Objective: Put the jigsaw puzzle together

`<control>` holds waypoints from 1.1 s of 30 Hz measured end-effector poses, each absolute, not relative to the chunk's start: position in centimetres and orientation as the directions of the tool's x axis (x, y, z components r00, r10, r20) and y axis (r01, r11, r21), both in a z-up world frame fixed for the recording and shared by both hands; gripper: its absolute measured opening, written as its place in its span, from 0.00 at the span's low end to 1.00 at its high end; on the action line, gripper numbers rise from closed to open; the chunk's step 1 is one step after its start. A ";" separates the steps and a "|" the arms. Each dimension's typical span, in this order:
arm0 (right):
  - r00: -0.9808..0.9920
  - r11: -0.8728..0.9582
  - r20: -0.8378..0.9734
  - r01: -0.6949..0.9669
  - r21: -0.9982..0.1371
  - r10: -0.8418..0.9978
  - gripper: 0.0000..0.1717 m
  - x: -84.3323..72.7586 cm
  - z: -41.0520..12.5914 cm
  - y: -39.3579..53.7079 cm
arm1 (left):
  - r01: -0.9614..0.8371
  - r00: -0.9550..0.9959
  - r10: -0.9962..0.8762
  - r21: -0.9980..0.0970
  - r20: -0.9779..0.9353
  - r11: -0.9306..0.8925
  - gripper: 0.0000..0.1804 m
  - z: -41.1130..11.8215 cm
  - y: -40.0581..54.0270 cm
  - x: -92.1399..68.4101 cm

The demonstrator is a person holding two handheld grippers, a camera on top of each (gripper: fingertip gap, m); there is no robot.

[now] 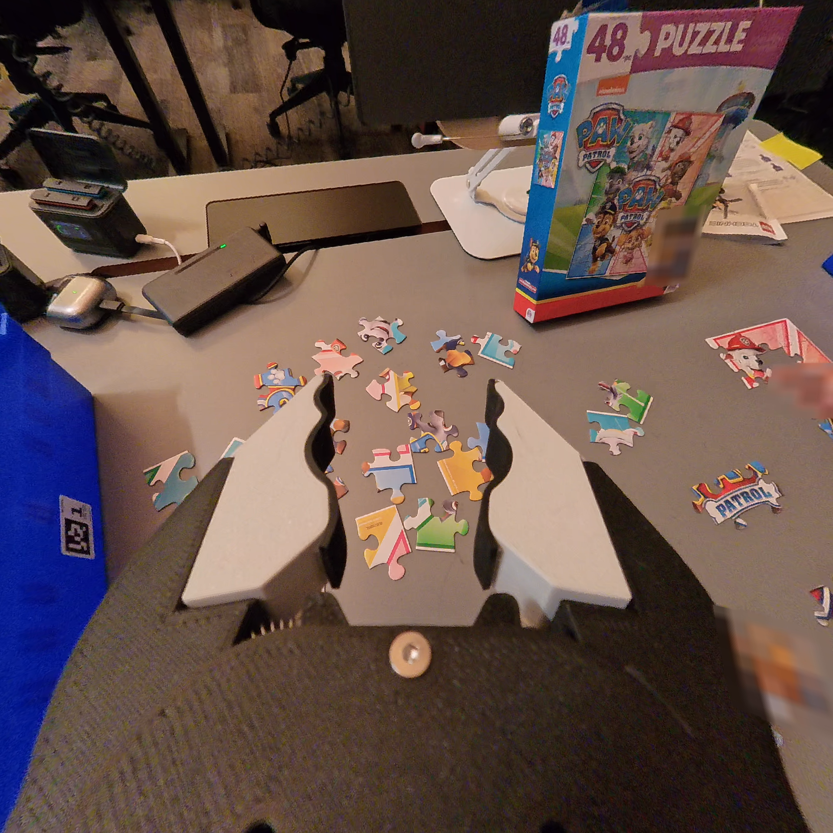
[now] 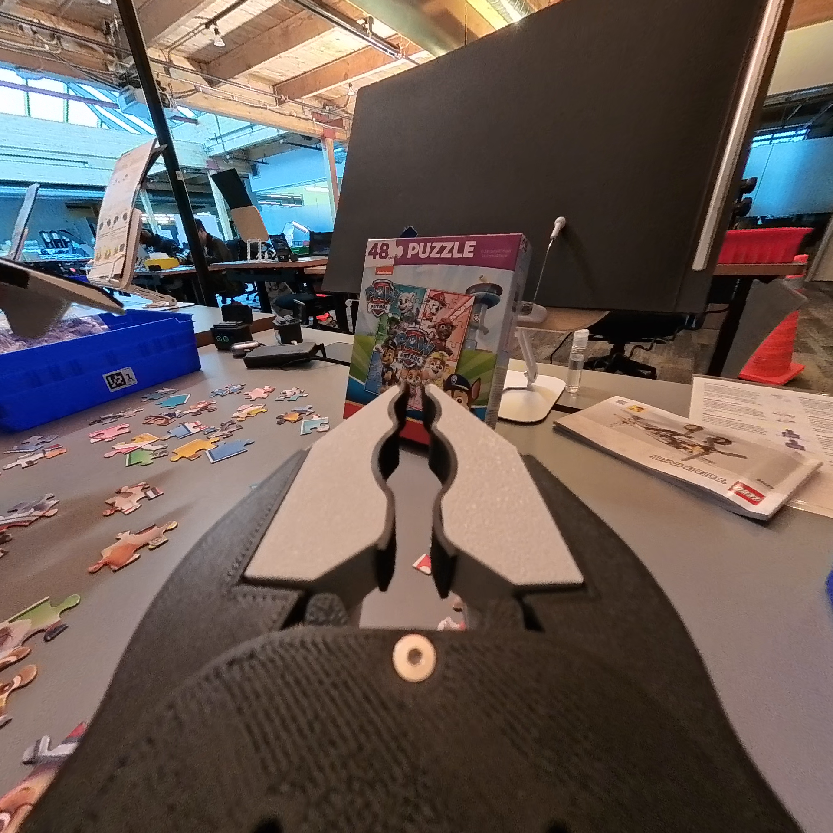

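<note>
The left gripper point(image 1: 409, 383), spread and empty, hangs mid-frame over loose puzzle pieces point(image 1: 391, 473) (none touched); the right gripper point(image 2: 415, 388) is closed on nothing, facing the puzzle box point(image 2: 435, 329).

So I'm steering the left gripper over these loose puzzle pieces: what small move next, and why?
Probably lower the left gripper straight down: its jaws stand open and hold nothing, above the loose pieces on the table, with the white, blue and red piece between them.
</note>
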State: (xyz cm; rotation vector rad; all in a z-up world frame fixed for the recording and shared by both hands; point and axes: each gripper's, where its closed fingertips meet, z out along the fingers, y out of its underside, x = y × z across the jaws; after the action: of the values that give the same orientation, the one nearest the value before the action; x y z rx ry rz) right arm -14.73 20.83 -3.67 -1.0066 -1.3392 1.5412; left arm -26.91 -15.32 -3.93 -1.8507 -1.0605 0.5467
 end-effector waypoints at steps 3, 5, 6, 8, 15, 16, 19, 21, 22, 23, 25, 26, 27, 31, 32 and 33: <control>-0.339 -0.069 -0.037 -0.082 -0.994 0.940 0.04 -14.8 -3.8 20.5 | 0.445 0.532 0.845 -0.869 0.062 -0.216 0.36 -4.1 -15.4 -27.1; -0.353 -0.059 -0.028 -0.077 -0.995 0.935 0.06 -14.9 -3.9 20.0 | 0.448 0.525 0.848 -0.870 0.067 -0.208 0.37 -4.2 -15.5 -27.3; -0.358 -0.053 -0.023 -0.074 -0.996 0.933 0.09 -14.9 -4.0 19.8 | 0.449 0.522 0.850 -0.870 0.070 -0.204 0.38 -4.2 -15.6 -27.3; -0.363 -0.032 -0.005 -0.070 -0.997 0.932 0.12 -15.0 -4.2 19.5 | 0.455 0.519 0.851 -0.868 0.078 -0.198 0.39 -4.3 -15.7 -27.4; -0.354 0.025 0.043 -0.054 -0.998 0.934 0.21 -15.4 -4.8 18.8 | 0.449 0.517 0.852 -0.873 0.083 -0.188 0.41 -4.0 -15.8 -27.4; -0.350 0.030 0.046 -0.053 -0.998 0.936 0.22 -15.4 -4.8 18.8 | 0.449 0.516 0.853 -0.874 0.082 -0.188 0.41 -4.0 -15.8 -27.4; -0.337 0.036 0.052 -0.053 -0.998 0.940 0.26 -15.5 -4.9 18.9 | 0.451 0.510 0.856 -0.873 0.083 -0.184 0.41 -4.0 -16.1 -27.4; -0.324 0.039 0.055 -0.056 -0.998 0.945 0.28 -15.6 -4.8 19.1 | 0.454 0.506 0.858 -0.872 0.082 -0.184 0.42 -4.0 -16.4 -27.4; -0.320 0.039 0.055 -0.057 -0.998 0.946 0.29 -15.6 -4.8 19.2 | 0.455 0.504 0.860 -0.871 0.081 -0.184 0.41 -4.0 -16.5 -27.4; -0.317 0.037 0.053 -0.058 -0.998 0.947 0.30 -15.6 -4.7 19.2 | 0.456 0.501 0.862 -0.871 0.081 -0.184 0.42 -4.0 -16.6 -27.4; -0.312 0.034 0.050 -0.058 -0.998 0.949 0.32 -15.6 -4.7 19.3 | 0.456 0.495 0.865 -0.871 0.080 -0.181 0.42 -3.9 -16.9 -27.4; -0.309 0.034 0.050 -0.057 -0.998 0.950 0.32 -15.6 -4.8 19.3 | 0.456 0.492 0.867 -0.872 0.079 -0.179 0.42 -3.8 -17.1 -27.4; -0.305 0.034 0.049 -0.056 -0.998 0.951 0.34 -15.7 -4.8 19.4 | 0.455 0.488 0.870 -0.873 0.077 -0.178 0.42 -3.8 -17.2 -27.4; -0.289 0.034 0.046 -0.046 -0.998 0.956 0.39 -15.8 -4.9 19.6 | 0.453 0.466 0.881 -0.877 0.080 -0.160 0.42 -3.5 -18.1 -27.5; -0.287 0.033 0.044 -0.043 -0.999 0.957 0.40 -15.9 -5.0 19.6 | 0.453 0.460 0.884 -0.878 0.081 -0.156 0.42 -3.5 -18.4 -27.5; -0.285 0.031 0.042 -0.041 -0.999 0.958 0.41 -15.9 -5.0 19.7 | 0.453 0.455 0.887 -0.879 0.083 -0.151 0.41 -3.4 -18.7 -27.6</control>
State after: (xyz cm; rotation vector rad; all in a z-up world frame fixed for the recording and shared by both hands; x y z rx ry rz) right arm -15.90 19.66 -5.01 -1.0035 -1.4085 1.4068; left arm -27.57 -18.65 -3.41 -1.7756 -1.1459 0.5854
